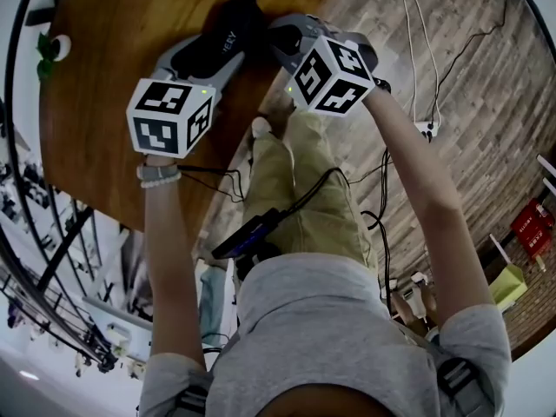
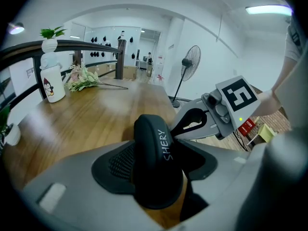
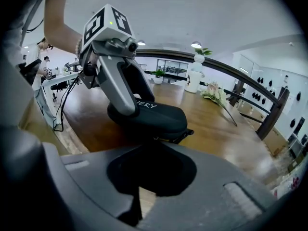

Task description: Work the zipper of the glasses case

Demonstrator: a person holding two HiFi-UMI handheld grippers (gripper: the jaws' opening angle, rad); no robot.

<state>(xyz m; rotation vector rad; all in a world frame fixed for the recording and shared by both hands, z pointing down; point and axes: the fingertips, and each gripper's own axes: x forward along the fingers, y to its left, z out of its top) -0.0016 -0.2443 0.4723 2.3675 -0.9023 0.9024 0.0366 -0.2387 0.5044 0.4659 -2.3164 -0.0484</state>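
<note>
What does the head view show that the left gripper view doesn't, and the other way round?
Only the head view: the person's khaki trousers and the patterned floor beside the table.
Only the left gripper view: a standing fan, a white mug and flowers lying on the tabletop.
Both: the black glasses case and the wooden table.
</note>
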